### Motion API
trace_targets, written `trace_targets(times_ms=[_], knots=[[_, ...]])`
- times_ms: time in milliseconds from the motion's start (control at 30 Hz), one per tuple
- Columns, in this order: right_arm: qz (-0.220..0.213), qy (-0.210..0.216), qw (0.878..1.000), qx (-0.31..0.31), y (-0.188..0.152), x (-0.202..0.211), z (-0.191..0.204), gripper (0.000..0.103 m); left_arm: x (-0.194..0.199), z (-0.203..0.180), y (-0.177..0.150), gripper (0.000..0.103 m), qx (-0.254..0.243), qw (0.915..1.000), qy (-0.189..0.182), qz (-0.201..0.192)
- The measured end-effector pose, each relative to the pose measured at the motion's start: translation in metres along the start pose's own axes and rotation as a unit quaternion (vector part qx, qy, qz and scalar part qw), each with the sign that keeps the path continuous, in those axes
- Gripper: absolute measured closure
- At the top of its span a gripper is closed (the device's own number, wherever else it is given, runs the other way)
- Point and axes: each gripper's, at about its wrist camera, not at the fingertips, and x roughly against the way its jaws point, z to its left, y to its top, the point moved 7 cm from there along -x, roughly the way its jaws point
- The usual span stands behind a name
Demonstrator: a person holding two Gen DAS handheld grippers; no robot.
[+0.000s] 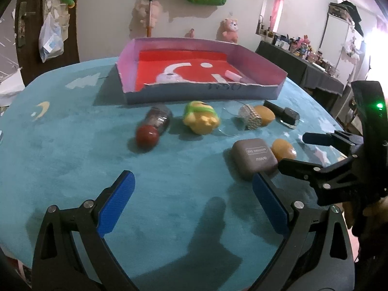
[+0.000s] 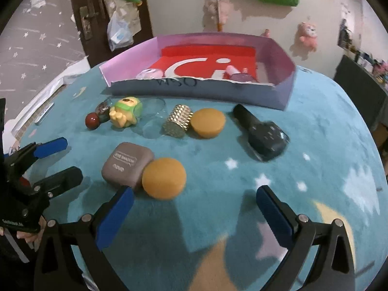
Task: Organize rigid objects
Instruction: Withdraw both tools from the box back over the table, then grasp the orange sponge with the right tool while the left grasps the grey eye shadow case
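You are in a lived-in home room: pink plush toys point(image 2: 308, 35) hang on the white wall, a teal star-and-moon fleece blanket point(image 2: 242, 150) covers the table, and a cluttered dark side table point(image 1: 303, 60) stands behind.

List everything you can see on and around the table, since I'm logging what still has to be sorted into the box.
Box: one, lilac walls, red floor, far side of table.
Items inside box: two, a pale rounded one at left, a pinkish bottle at right.
Red-capped bottle: one, lying in front of box, leftmost.
Toy figure: one, yellow and green, beside that bottle.
Studded cylinder: one, silvery, lying mid-row.
Round pucks: two, orange, one touching the cylinder, one against the case.
Dark bottle: one, black, lying at right.
Eye-shadow case: one, grey, near row.
Table cover: teal, stars and moon.
Left gripper: open, empty.
Right gripper: open, empty.
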Motion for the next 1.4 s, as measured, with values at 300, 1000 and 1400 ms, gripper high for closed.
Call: trace_targets(times_ms=[300, 1000, 1400], knots=[[0.025, 0.034, 0.999, 0.025, 0.019, -0.019, 0.019, 0.0, 0.0, 0.018, 0.006, 0.004, 0.014, 0.9999, 0.004, 0.008], [0.003, 0.024, 0.999, 0.03, -0.002, 0.002, -0.019, 0.001, -0.047, -0.041, 0.029, 0.004, -0.048, 0.9964, -0.044, 0.054], [-0.007, 0.041, 0.998, 0.041, 0.002, 0.002, -0.005, 0.023, -0.062, -0.053, 0.027, 0.034, -0.071, 0.9938, -0.047, 0.072]])
